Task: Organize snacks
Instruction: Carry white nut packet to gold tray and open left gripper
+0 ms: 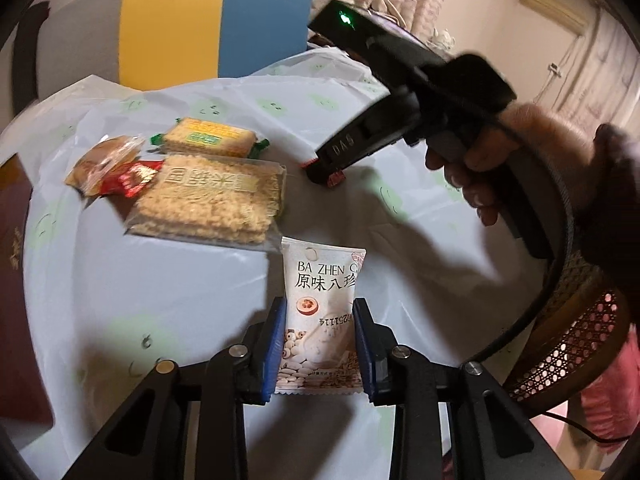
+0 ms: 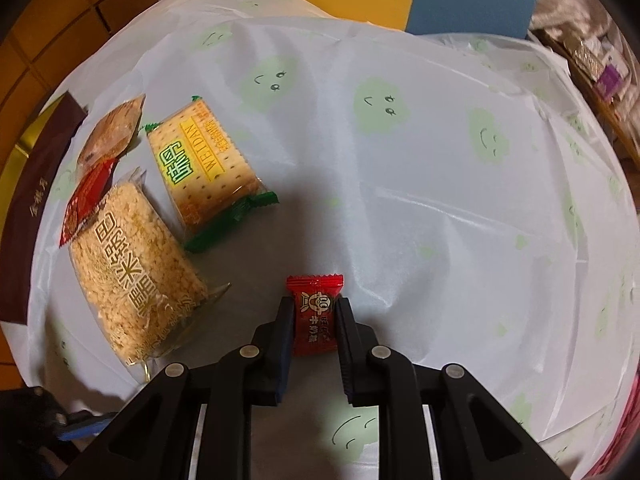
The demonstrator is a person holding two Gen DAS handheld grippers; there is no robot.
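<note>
On the desk [image 2: 400,160] covered in white smiley-print plastic, four wrapped snacks [image 2: 132,256] are grouped, while the left gripper [image 1: 320,336] jaws are closed on a white lotus-seed cake packet [image 1: 320,312] and the right gripper [image 2: 311,332] jaws on a small red milk-candy wrapper [image 2: 314,312], both not yet placed.

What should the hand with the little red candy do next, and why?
Probably carry the red candy over to the snack pile and set it beside the cracker pack. The right gripper is shut on it, and the other snacks already lie grouped at the left of the tablecloth.
</note>
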